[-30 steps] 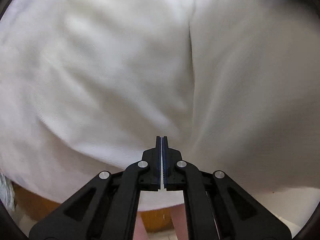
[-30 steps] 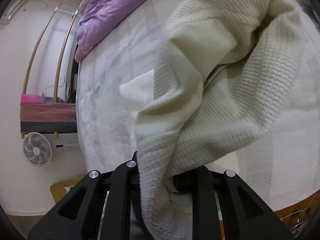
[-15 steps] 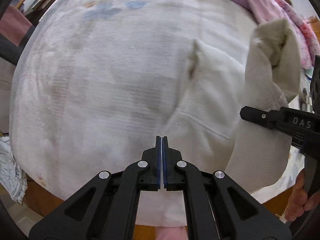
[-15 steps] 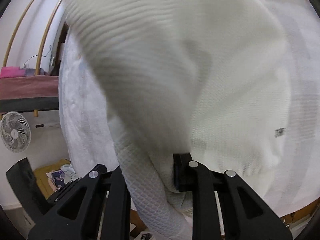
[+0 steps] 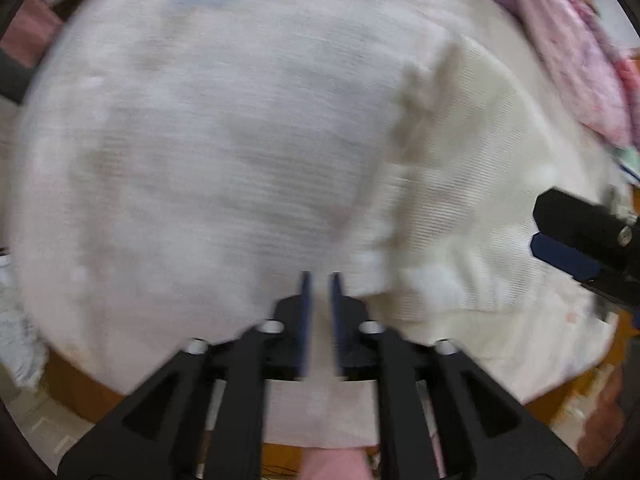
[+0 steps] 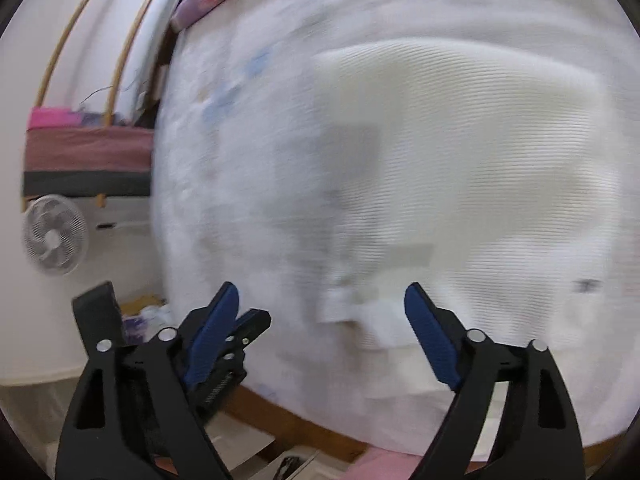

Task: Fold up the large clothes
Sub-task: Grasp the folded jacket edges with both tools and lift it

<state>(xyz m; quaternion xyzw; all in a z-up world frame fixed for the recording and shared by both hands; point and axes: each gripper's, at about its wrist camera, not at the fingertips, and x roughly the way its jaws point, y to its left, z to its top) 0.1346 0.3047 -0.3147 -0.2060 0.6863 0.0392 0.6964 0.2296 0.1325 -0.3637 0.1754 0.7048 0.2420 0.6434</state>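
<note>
Bed, white quilted mattress cover [image 5: 192,152]: wide bare stretch from the left edge to mid-bed, nothing lying on it; free passage there. Cream waffle-knit garment [image 5: 480,208] lies flat over the right half, low, no raised folds visible through the blur. Far right corner blocked by a heaped pink and purple quilt [image 5: 568,60]. Left gripper [image 5: 319,280] and right gripper [image 6: 322,304] stand just beside each other at the near edge, jaws opening, nothing between them. Beyond the left edge: white floor fan [image 6: 54,234] and pink-draped rack [image 6: 88,152] narrow the gap.
</note>
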